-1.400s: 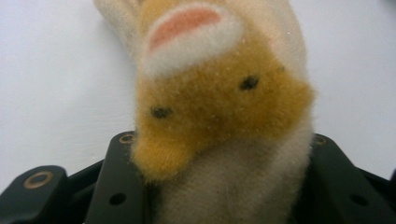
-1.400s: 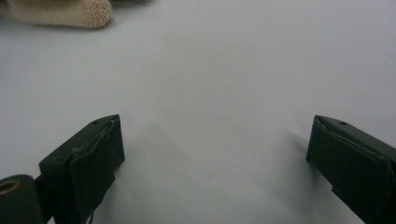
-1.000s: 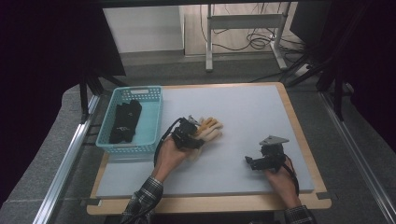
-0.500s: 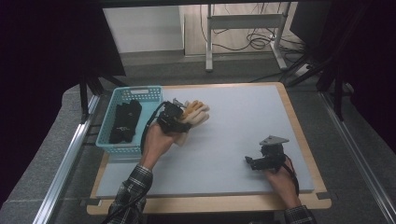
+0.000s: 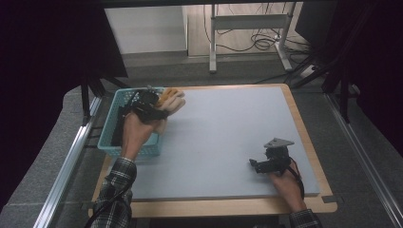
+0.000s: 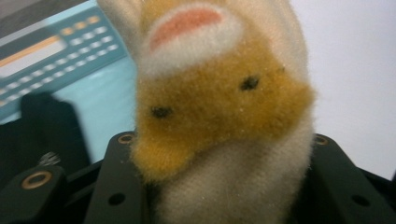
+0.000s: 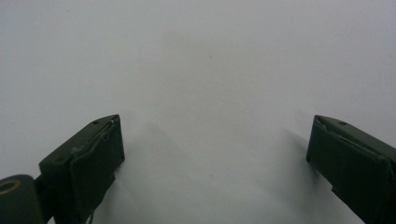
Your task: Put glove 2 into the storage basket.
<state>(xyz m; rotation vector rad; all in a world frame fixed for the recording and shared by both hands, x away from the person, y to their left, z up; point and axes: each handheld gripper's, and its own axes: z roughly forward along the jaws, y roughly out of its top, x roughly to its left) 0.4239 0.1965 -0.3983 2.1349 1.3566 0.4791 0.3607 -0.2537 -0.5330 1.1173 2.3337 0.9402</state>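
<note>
Nearest the person, the right hand-held gripper (image 5: 256, 165) rests on the pale grey desk (image 5: 228, 133) with its jaws wide apart and nothing between them — idle, by the look of it. Farther off, the left hand-held gripper (image 5: 153, 110) is clamped on a soft orange-and-cream plush toy (image 6: 219, 107), held at the rim of the light-blue plastic mesh basket (image 5: 108, 137) — likely to drop it beside the black item (image 5: 121, 128) there. No writing is legible.

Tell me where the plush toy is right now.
In the high view, the plush toy sits at left, clamped in the left gripper over the blue basket's right rim.
</note>
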